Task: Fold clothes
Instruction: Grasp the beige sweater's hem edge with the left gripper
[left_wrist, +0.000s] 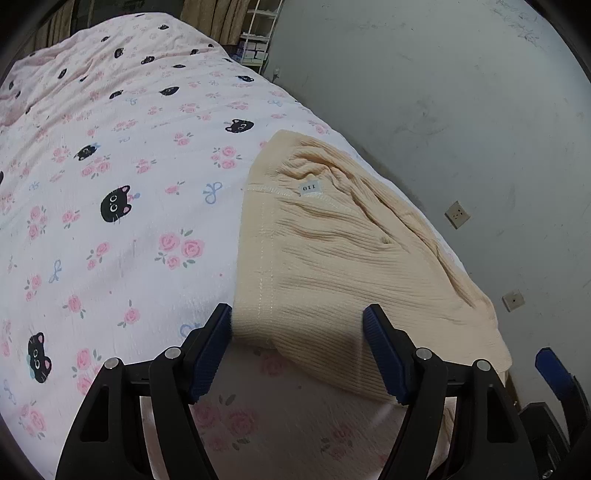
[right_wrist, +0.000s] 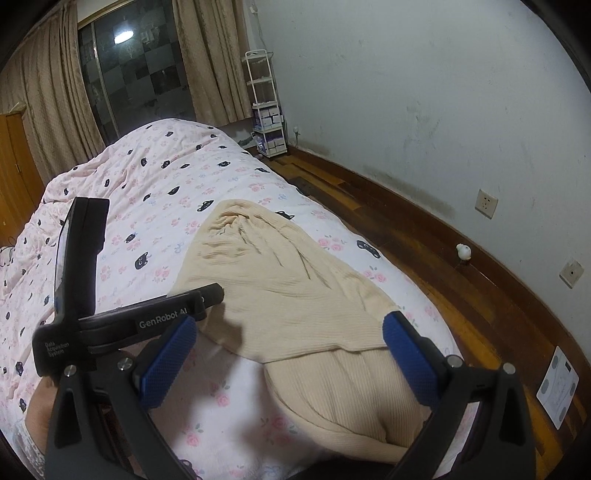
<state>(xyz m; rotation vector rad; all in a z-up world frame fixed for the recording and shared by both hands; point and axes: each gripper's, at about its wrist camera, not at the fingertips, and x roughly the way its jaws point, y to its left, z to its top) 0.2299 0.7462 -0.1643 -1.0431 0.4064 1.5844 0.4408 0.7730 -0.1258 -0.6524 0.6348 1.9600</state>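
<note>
Bed (left_wrist: 110, 229) with pink cat-and-rose cover fills most of both views. Cream ribbed garment (left_wrist: 332, 251) lies near the bed's right edge, beside the scuffed white wall (right_wrist: 424, 110). Wood floor (right_wrist: 461, 288), curtains (right_wrist: 218, 62), dark window (right_wrist: 136, 62). Left gripper (left_wrist: 297, 328) jaws apart, nothing clamped; right gripper (right_wrist: 290, 332) jaws apart over the garment.

Garment (right_wrist: 280, 291): lies on your bed (right_wrist: 155, 192), near its right edge.
Shelf rack (right_wrist: 264, 107): behind the bed, against the wall (right_wrist: 424, 92).
</note>
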